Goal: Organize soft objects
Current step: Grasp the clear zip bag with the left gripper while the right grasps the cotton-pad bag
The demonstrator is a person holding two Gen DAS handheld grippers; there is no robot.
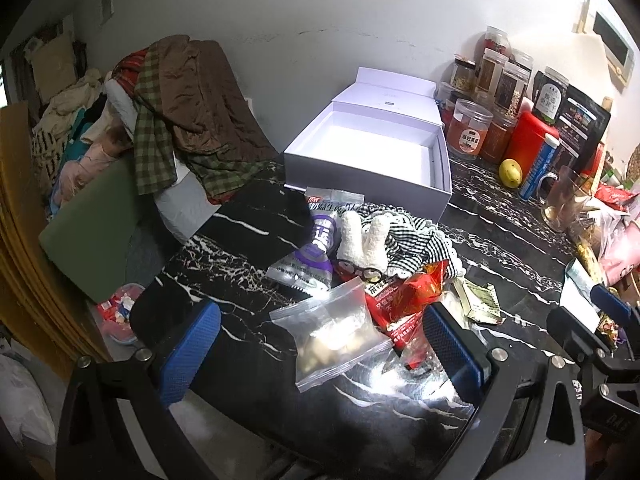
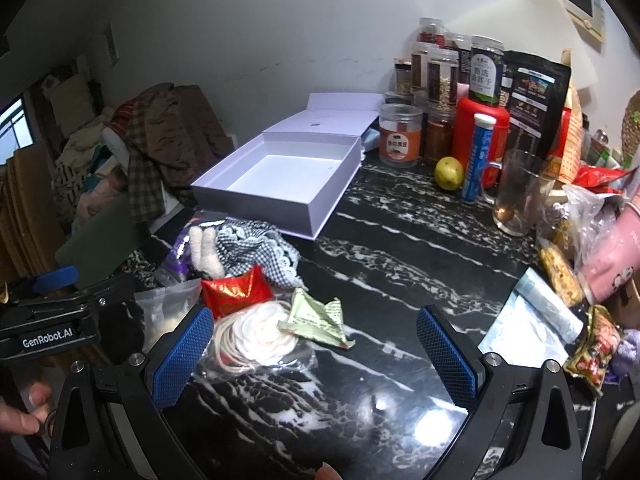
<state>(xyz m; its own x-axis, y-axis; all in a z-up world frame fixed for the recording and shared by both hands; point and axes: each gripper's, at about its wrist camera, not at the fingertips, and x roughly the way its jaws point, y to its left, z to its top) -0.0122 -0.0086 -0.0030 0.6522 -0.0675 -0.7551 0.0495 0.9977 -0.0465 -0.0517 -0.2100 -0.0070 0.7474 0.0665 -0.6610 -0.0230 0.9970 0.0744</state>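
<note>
An open, empty white box (image 1: 368, 152) (image 2: 280, 178) stands on the black marble table. In front of it lies a heap: a plush toy with white legs (image 1: 362, 242) (image 2: 204, 250), checkered lace cloth (image 1: 416, 240) (image 2: 260, 246), a purple packet (image 1: 316, 248), a red packet (image 1: 408, 296) (image 2: 236, 290), a clear zip bag (image 1: 336, 334) and a bagged white mask (image 2: 260, 330). My left gripper (image 1: 324, 352) is open, its fingers either side of the zip bag, just above the table. My right gripper (image 2: 316, 356) is open and empty, just right of the mask.
Jars, a red canister (image 2: 480, 128), a blue tube, a lemon (image 2: 448, 174) and a glass mug (image 2: 516, 196) crowd the back right. Snack bags (image 2: 592, 240) line the right edge. Clothes are piled on a chair (image 1: 176, 120) to the left of the table.
</note>
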